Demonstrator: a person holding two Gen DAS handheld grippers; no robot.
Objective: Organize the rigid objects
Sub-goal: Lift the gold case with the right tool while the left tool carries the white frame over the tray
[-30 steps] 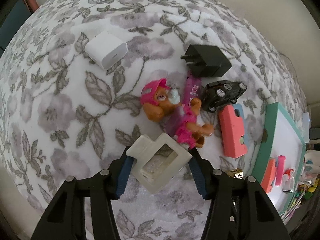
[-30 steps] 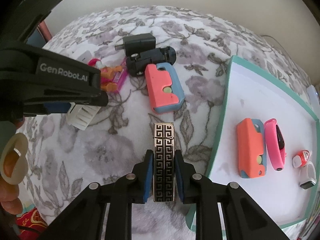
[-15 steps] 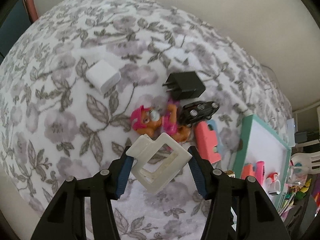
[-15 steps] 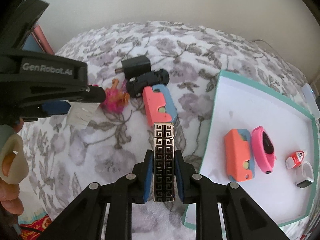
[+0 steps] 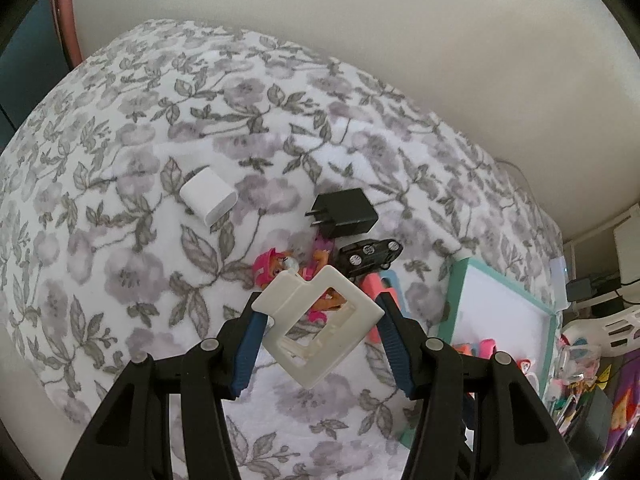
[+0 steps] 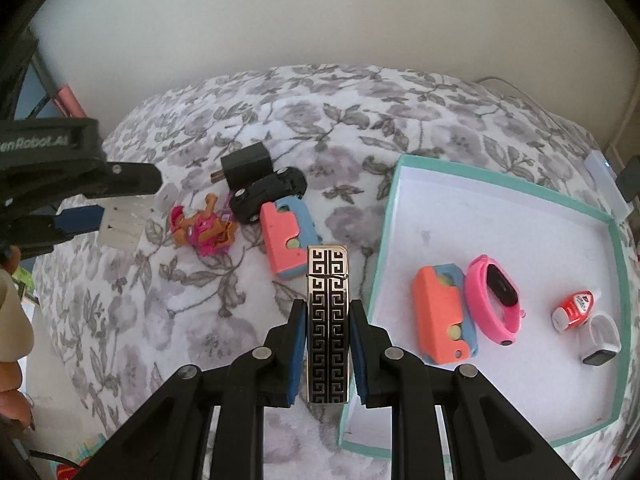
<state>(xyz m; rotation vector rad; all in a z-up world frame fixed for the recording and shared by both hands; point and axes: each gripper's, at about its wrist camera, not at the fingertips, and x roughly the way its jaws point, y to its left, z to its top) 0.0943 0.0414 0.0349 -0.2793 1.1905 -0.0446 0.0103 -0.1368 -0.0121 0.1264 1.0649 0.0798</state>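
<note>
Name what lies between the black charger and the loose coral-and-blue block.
The black toy car lies between the black charger and the coral-and-blue block, touching both or nearly so; the right wrist view shows it best.

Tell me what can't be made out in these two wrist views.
- Left wrist view: the white frame in the left gripper hides most of the pink toy figure and the coral and blue block.
- Left wrist view: the tray contents are small and cut off by the finger.
- Right wrist view: the patterned lighter hides its lower end between the right gripper pads.
</note>
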